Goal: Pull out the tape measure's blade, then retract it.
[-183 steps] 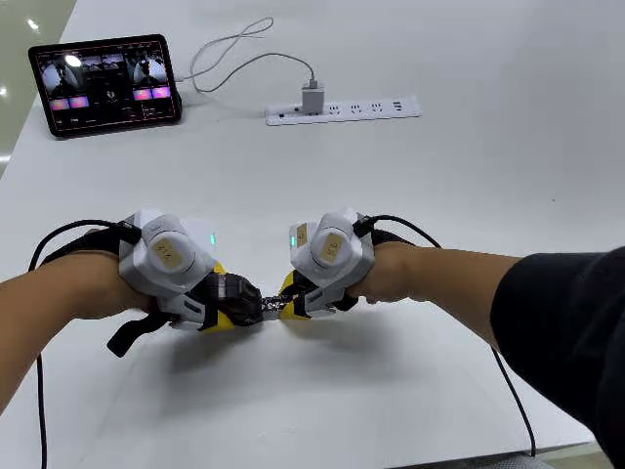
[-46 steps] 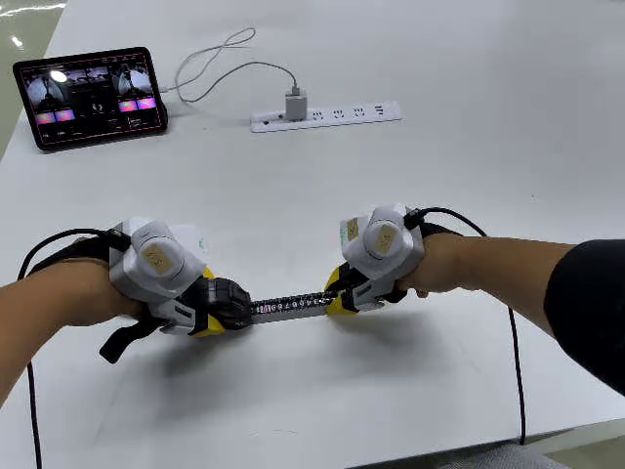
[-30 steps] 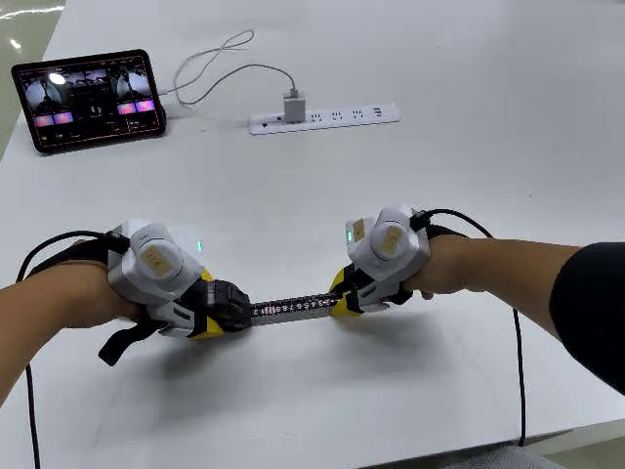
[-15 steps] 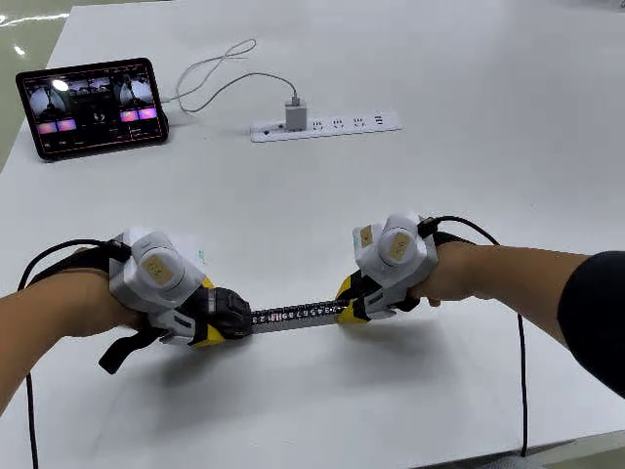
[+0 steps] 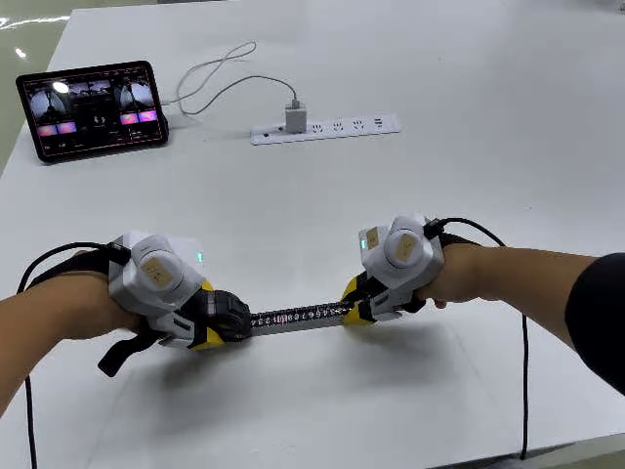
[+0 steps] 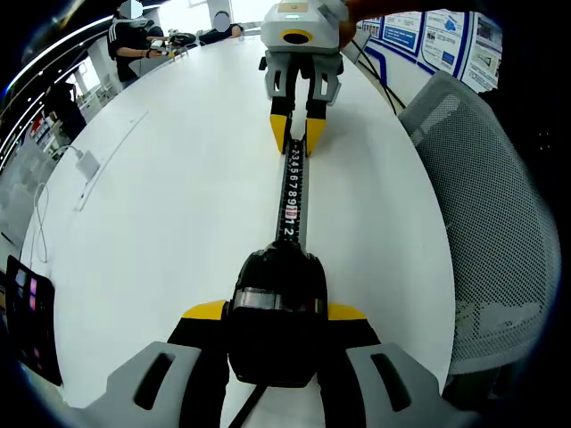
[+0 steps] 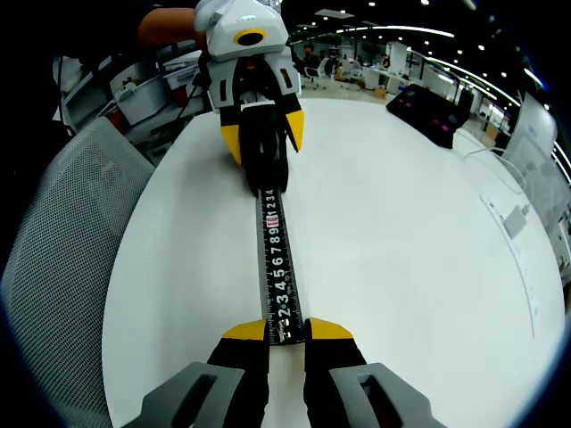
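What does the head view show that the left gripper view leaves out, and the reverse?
Head view: the person's forearms and the white top of the left gripper. Left gripper view: a mesh chair, wall posters and people at the table's far end. Both: the right gripper pinching the blade drawn from the black case on the white table.
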Motion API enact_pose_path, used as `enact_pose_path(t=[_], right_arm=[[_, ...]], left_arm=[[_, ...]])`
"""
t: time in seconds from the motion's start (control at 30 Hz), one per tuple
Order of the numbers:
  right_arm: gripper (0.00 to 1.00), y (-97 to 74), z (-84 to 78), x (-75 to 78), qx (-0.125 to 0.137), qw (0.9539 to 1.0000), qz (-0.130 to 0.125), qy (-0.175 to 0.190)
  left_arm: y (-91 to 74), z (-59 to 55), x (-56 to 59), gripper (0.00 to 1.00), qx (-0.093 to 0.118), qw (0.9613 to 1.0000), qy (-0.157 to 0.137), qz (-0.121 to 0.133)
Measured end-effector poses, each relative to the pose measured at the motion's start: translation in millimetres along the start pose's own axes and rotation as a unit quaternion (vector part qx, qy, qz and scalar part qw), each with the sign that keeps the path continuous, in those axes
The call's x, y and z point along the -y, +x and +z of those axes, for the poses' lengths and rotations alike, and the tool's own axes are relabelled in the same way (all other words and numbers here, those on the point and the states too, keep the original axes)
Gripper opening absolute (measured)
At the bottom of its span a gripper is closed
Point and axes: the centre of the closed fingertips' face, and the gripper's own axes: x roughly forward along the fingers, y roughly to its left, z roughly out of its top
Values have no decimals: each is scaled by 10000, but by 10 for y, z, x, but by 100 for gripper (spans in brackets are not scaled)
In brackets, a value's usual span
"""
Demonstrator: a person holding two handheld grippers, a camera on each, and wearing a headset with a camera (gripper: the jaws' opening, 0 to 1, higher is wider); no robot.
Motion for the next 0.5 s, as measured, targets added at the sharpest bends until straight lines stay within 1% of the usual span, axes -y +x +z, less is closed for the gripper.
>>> enact_pose_path(t=[0.5], right_arm=[[10,-31,-46,14,-7,10000,-9,16]], left_arm=[[-1,-1,12,33,-28,10000,8,-22]])
